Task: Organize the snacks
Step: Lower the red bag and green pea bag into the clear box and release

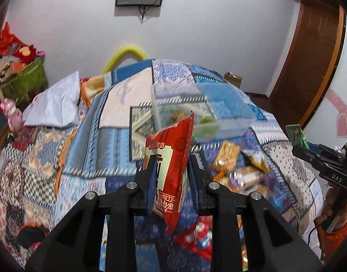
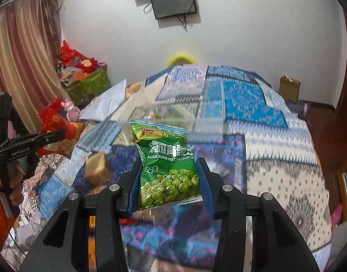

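Left wrist view shows the left gripper (image 1: 171, 165) with its fingers closed on one red snack packet (image 1: 171, 158), held upright above the bed (image 1: 87, 136); one clear plastic box (image 1: 218, 104) sits on the quilt beyond, its contents blurred; a loose pile of packets (image 1: 237, 165) lies near it, too smeared to count. Right wrist view has the right gripper (image 2: 167, 172) pinching one green pea packet (image 2: 166, 170) by both sides, lifted over the quilt; the box (image 2: 164, 115) ahead is barely legible.
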`<state>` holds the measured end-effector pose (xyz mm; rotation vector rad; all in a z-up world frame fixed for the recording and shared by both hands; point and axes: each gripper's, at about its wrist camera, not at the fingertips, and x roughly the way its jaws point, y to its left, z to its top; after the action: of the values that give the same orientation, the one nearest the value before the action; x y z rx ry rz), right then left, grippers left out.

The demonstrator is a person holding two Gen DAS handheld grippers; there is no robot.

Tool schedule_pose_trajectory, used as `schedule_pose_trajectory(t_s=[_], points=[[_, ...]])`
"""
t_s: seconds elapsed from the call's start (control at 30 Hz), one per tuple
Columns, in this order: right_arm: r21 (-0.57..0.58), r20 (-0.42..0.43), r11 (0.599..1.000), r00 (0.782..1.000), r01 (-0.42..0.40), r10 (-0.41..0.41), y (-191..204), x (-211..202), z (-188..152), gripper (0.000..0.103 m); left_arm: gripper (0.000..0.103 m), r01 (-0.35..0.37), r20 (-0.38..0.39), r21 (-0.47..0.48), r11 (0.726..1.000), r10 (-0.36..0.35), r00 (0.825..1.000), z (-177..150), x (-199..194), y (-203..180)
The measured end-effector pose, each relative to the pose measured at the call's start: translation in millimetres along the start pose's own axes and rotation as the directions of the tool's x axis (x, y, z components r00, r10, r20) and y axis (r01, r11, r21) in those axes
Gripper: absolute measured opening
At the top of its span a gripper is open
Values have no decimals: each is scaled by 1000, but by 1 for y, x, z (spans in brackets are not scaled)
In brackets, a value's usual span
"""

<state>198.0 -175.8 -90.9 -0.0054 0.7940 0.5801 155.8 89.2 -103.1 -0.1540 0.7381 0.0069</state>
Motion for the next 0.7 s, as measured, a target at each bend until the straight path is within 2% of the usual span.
schedule_pose_trajectory(t_s=[0.3, 0.7], points=[[5, 47, 1000, 999, 11, -11, -17, 37, 48, 42, 25, 39, 46, 63, 997, -42, 998, 49, 39, -20], [18, 2, 999, 999, 35, -35, -34, 116, 79, 42, 25, 79, 4, 72, 994, -79, 997, 81, 130, -33]])
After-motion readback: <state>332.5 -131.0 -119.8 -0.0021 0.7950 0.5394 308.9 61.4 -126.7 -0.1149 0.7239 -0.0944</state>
